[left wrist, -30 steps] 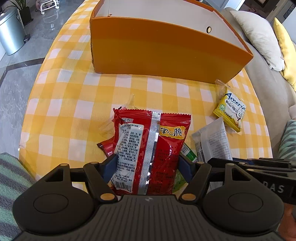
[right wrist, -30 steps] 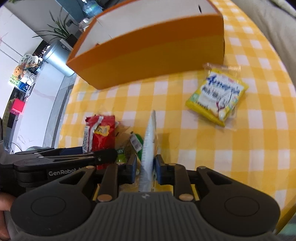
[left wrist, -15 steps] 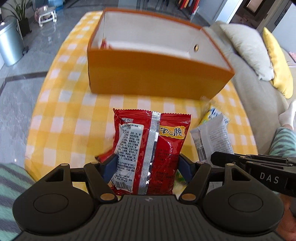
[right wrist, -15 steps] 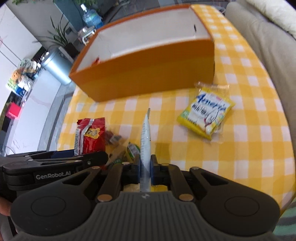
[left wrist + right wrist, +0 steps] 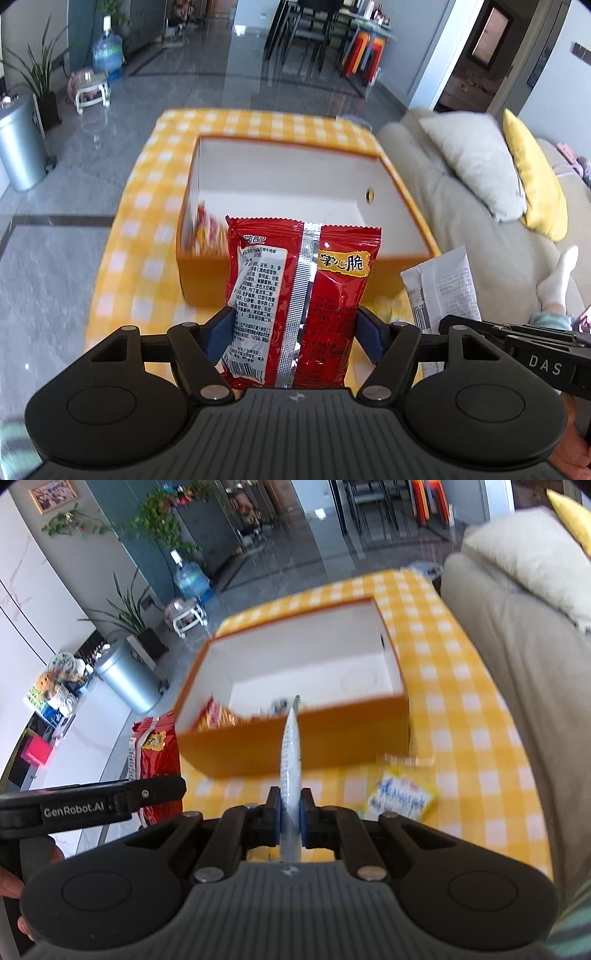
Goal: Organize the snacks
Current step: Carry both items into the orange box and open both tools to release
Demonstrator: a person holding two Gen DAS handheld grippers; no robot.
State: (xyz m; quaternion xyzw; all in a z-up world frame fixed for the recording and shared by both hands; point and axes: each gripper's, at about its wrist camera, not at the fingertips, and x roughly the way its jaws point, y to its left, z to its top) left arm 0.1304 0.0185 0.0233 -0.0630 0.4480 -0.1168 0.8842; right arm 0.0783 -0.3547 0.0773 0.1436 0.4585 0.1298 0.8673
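- Red snack bag (image 5: 301, 302): your left gripper (image 5: 295, 332) clamps it by both edges, held short of the orange box (image 5: 295, 184). Smooth foil, could slide out.
- White packet (image 5: 291, 753): your right gripper (image 5: 290, 818) pinches it edge-on, jaws nearly closed. It could snag the box's near wall.

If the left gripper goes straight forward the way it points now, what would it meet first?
Probably the near wall of the orange box, just beyond the red snack packet that the left gripper holds. Depth is unclear, so it might pass over the rim into the box.
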